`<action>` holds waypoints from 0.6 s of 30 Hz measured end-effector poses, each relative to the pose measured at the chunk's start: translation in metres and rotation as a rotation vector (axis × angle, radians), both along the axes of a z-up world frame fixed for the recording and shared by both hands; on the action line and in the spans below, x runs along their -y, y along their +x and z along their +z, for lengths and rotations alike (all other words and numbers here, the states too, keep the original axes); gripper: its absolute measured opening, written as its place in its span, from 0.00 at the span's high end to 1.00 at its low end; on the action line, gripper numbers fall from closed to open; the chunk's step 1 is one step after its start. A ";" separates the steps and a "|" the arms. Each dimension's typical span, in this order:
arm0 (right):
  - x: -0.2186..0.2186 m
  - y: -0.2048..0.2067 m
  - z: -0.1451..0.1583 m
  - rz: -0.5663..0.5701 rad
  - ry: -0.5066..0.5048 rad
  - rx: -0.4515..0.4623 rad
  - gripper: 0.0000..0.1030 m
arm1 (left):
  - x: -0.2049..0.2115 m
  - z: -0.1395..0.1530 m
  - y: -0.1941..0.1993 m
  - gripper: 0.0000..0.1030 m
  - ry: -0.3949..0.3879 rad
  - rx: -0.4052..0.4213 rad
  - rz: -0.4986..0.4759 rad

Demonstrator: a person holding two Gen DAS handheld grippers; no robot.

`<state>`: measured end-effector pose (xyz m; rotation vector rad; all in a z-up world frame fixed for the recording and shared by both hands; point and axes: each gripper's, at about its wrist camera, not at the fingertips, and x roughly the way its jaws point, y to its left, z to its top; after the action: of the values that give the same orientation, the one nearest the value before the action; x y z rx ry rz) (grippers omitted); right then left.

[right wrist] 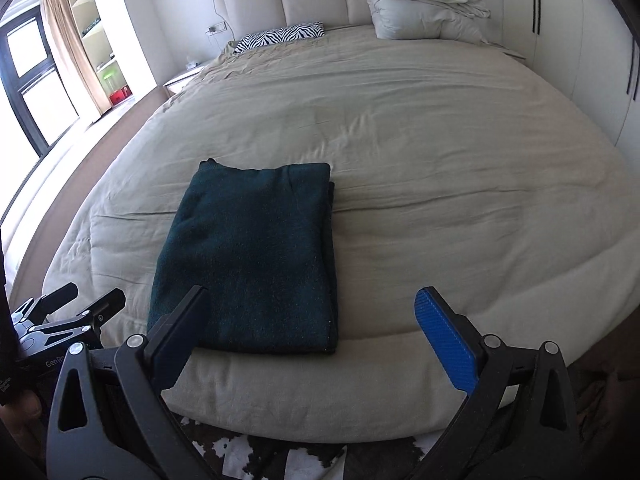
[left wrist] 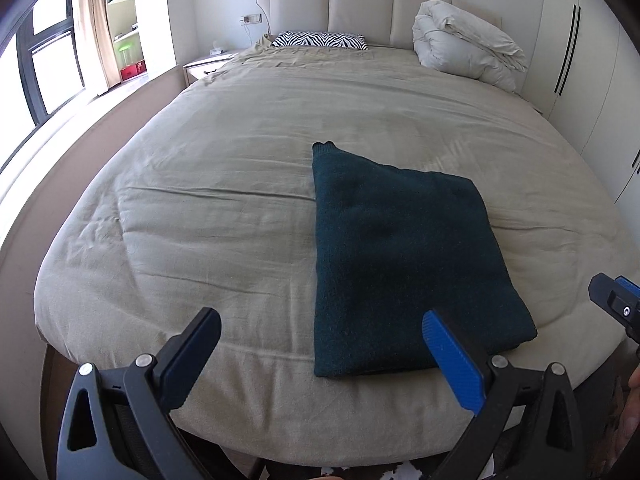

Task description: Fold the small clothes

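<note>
Left wrist view: a dark green sweater (left wrist: pixel 400 256) lies folded flat on the big beige bed (left wrist: pixel 224 200), in the lower middle of the frame. It is a long rectangle. Its long side runs from the bottom edge of the bed up toward the headboard (left wrist: pixel 360 4) at the top of the frame. One small corner sticks up at its far left end. The near short edge sits right by the foot of the bed.

The left gripper (left wrist: pixel 320 356) is at the bottom of the frame. Its two fingers are spread wide and hold nothing. The blue finger is in front of the sweater's near right corner; I cannot tell if it touches.

In the right wrist view the sweater (right wrist: pixel 252 260) is left of center, pointing the same way. The right gripper (right wrist: pixel 316 340) is spread wide too, with nothing in it. Its dark left finger is in front of the sweater's near left corner.

A zebra pillow (left wrist: pixel 320 39) lies at the top of the bed. A folded white duvet (left wrist: pixel 464 44) sits in the upper right. Shelves (right wrist: pixel 100 40) stand in the upper left, and what is on them is too small to tell.
</note>
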<state>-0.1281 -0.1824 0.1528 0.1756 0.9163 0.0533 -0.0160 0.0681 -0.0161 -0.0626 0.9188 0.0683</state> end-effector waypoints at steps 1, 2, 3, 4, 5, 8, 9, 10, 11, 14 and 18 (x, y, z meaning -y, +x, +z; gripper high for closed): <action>-0.001 0.000 -0.001 0.001 -0.012 0.002 0.00 | 0.001 -0.001 0.000 0.00 0.000 -0.002 -0.001; -0.002 0.001 -0.001 0.004 -0.017 0.002 0.00 | 0.001 -0.002 0.000 0.00 0.001 -0.004 -0.003; -0.002 0.001 -0.003 0.007 -0.016 0.000 0.00 | 0.002 -0.002 0.000 0.00 0.003 -0.005 -0.006; -0.003 0.002 -0.003 0.009 -0.011 -0.002 0.00 | 0.002 -0.003 0.000 0.00 0.004 -0.006 -0.008; -0.004 0.002 -0.003 0.011 -0.010 -0.004 0.00 | 0.002 -0.003 0.000 0.00 0.002 -0.007 -0.008; -0.006 0.003 -0.005 0.013 -0.015 -0.007 0.00 | 0.003 -0.004 0.000 0.00 0.001 -0.008 -0.009; -0.007 0.003 -0.006 0.015 -0.014 -0.010 0.00 | 0.003 -0.004 0.000 0.00 0.001 -0.009 -0.009; -0.008 0.003 -0.007 0.015 -0.012 -0.012 0.00 | 0.003 -0.004 0.001 0.00 -0.001 -0.011 -0.009; -0.009 0.004 -0.007 0.014 -0.011 -0.013 0.00 | 0.002 -0.005 0.001 0.00 -0.001 -0.012 -0.009; -0.010 0.004 -0.008 0.016 -0.011 -0.016 0.00 | 0.002 -0.006 0.001 0.00 0.001 -0.013 -0.008; -0.012 0.006 -0.011 0.019 -0.010 -0.025 0.00 | 0.002 -0.007 0.001 0.00 0.004 -0.015 -0.006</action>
<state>-0.1225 -0.1700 0.1417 0.1583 0.9435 0.0637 -0.0148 0.0656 -0.0234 -0.0558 0.9340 0.0651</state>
